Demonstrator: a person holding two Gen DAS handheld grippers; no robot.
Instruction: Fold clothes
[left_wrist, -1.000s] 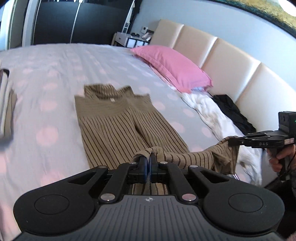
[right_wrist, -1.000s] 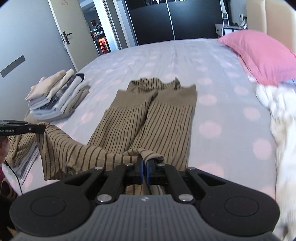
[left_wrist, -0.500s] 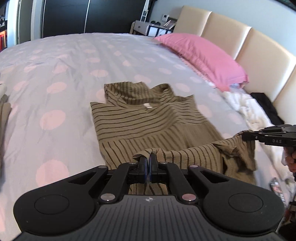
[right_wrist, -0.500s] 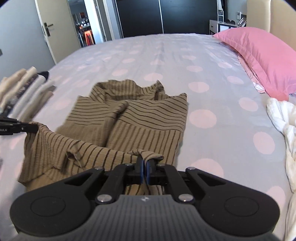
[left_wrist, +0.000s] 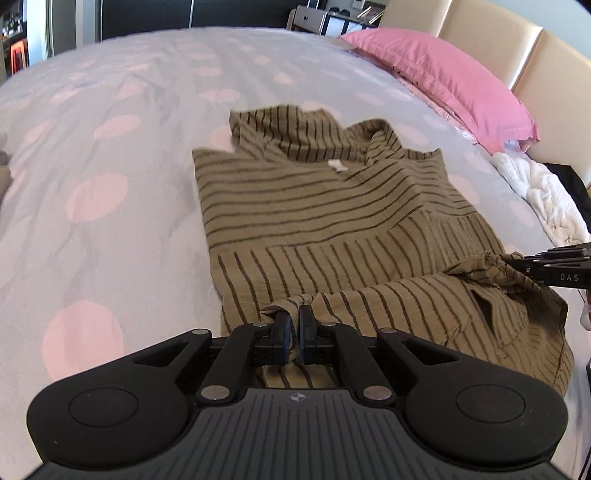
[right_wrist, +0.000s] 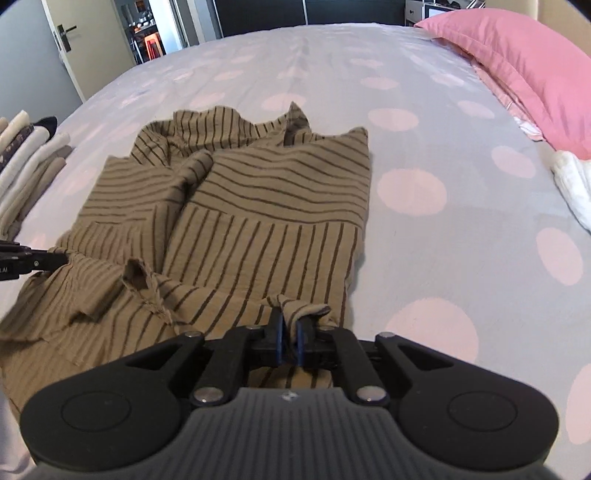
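Observation:
A brown striped shirt lies flat on the bed, collar at the far end, its lower part folded up over the body. My left gripper sits low over the near left corner of the fold; its jaws are opening, and a pinch of hem still stands loosely between the pads. My right gripper is at the near right corner, jaws also opening, with a flap of hem draped across the gap. Each gripper shows in the other's view: the right gripper and the left gripper both touch bunched cloth.
The bed sheet is grey with pink dots. A pink pillow and a white bundle lie by the cream headboard. A stack of folded clothes sits at the bed's left side, with a doorway beyond it.
Both grippers have come forward and down, carrying the hem up over the shirt until it lies on it. Both pairs of jaws, shut tight on the hem before, now show a gap.

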